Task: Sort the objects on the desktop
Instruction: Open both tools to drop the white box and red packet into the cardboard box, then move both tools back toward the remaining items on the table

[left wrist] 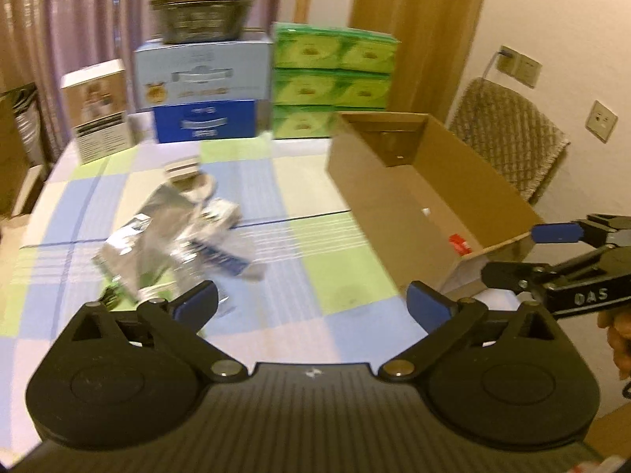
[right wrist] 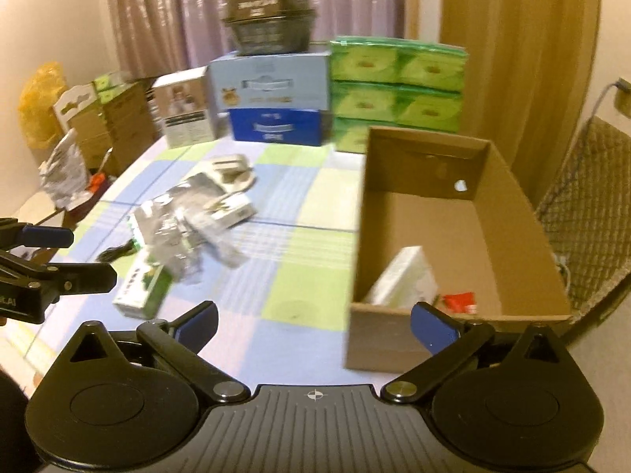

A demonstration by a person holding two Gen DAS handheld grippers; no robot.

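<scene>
A heap of small items lies left of centre on the checked tablecloth (left wrist: 299,181): silver foil packets (left wrist: 157,228) (right wrist: 173,224), a green and white carton (right wrist: 144,287), a small white box (right wrist: 232,207) and a black cable (right wrist: 116,252). On the right stands an open cardboard box (left wrist: 394,181) (right wrist: 426,142) with a white box (right wrist: 402,280) and a red packet (right wrist: 459,301) inside. My left gripper (left wrist: 311,303) hovers open over bare cloth beside the heap. My right gripper (right wrist: 315,323) is open at the box's near left corner, nothing between its fingers.
Along the table's far edge stand blue cartons (left wrist: 203,75), stacked green tissue packs (left wrist: 331,79), a white carton (left wrist: 98,110) and a black basket (left wrist: 201,12) on top. A woven chair (left wrist: 508,138) sits behind the cardboard box. More cartons (right wrist: 118,126) crowd the far left.
</scene>
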